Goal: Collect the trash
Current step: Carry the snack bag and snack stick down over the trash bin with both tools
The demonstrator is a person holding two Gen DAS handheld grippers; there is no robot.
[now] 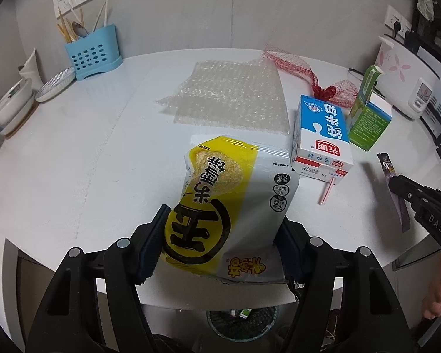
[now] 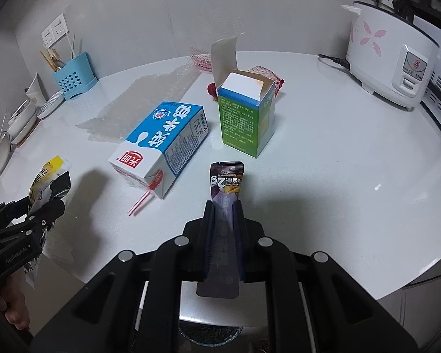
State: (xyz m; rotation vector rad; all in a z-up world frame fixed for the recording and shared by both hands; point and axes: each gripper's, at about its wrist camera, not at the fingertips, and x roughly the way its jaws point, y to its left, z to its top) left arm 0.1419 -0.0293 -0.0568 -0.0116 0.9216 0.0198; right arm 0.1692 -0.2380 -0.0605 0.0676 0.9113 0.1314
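Both claws are loaded, so the carry-off step is in hand. The left gripper [image 1: 220, 247], jaws wide, clamps the crinkly yellow-and-silver snack bag [image 1: 235, 200]; the right gripper [image 2: 224, 229], nearly closed, pinches the slim purple foil sachet [image 2: 226, 188]. Below both claws sits what seems a round bin [image 1: 242, 322], dimly seen. Next: lower over it and release. Ahead wait the blue-and-white milk carton [image 2: 161, 147] and the green box [image 2: 245, 123].
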